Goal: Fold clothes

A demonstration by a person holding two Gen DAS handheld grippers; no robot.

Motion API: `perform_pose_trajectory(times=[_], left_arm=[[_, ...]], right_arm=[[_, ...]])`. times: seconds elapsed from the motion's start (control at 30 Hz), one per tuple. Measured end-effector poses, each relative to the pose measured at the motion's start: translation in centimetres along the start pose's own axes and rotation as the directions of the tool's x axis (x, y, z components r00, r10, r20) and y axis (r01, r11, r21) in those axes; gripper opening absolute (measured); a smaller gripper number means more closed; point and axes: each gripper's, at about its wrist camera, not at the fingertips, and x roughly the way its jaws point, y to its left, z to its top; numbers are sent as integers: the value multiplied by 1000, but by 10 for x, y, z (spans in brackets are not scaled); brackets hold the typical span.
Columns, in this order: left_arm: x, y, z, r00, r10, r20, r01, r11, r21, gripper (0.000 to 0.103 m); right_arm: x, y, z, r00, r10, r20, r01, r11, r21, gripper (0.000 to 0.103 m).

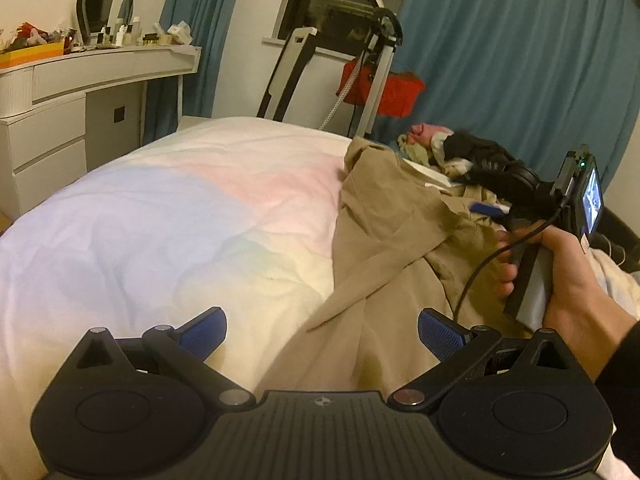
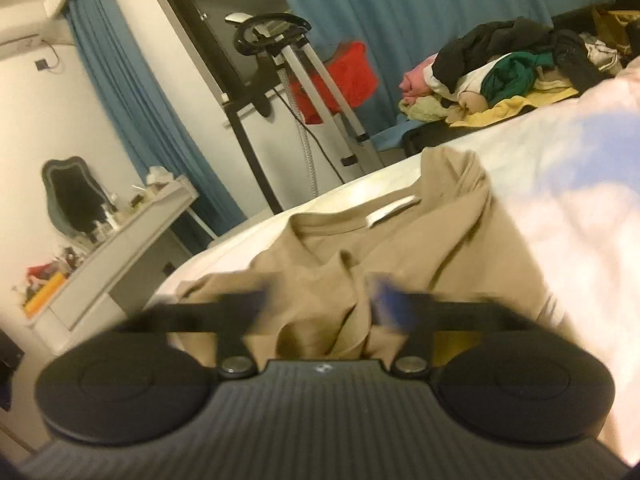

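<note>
bedroom, pale bed (image 1: 160, 208) under both tongs: beige shirt (image 1: 384, 216) crumpled and unfolded just ahead of wide-open, empty left tongs (image 1: 322, 330) and spread right tongs (image 2: 316, 300) gripping nothing, heap of clothes (image 2: 508, 68) beyond untouched, folding barely begun.

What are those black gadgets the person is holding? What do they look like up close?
Each is a handheld tool: a matte black ribbed body with two round black discs, silver pivot pins, and black arms ending in blue textured pads. The left tool shows them sharply. The right tool carries a small lit screen, a green light and a black cable. The person wears a dark sleeve.
</note>
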Motion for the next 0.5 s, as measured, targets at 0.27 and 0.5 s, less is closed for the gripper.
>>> perform_pose_trajectory(times=[0.27,0.5], left_arm=[[2,-6,-3,999,32,16,-32,999,31,103],[7,-1,-2,999,37,-1,-37,999,8,103]], right_arm=[[43,16,-3,991,-54,-123,41,994,-101,56],[20,48,16,1000,-24,-12,21,968,-250,6]])
